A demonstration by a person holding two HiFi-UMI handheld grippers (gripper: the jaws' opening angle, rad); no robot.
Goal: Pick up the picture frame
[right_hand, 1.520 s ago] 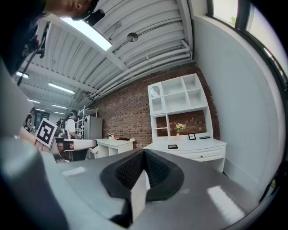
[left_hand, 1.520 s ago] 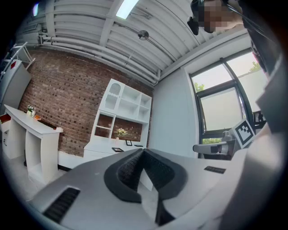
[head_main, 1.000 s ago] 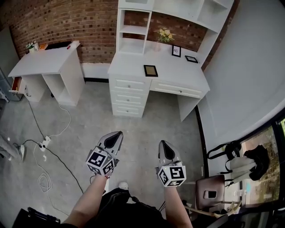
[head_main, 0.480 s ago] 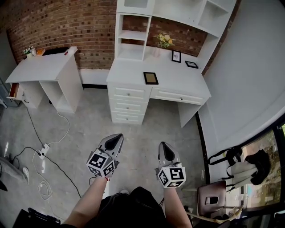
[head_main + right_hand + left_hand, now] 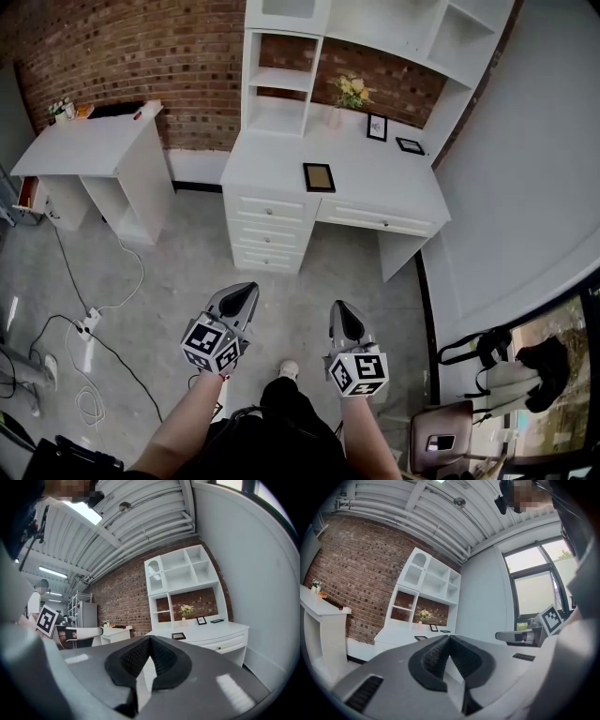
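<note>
Advanced since the earlier frame: counter [image 5: 394, 192] and picture frame [image 5: 319, 176] now nearer in head view, picture frame lying flat near counter's front edge, at 12 o'clock from left tongs [image 5: 246, 296] and right tongs [image 5: 342, 315], both pressed together, empty, well apart from it

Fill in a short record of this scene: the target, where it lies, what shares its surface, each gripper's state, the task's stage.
target: dark-framed rectangular picture frame
place: flat on the white desk with drawers, near its front edge
also on desk: small upright black frame; flat black frame; vase of yellow flowers
left gripper: shut, empty
right gripper: shut, empty
stage: both grippers over the grey floor, short of the desk; frame not yet reached
</note>
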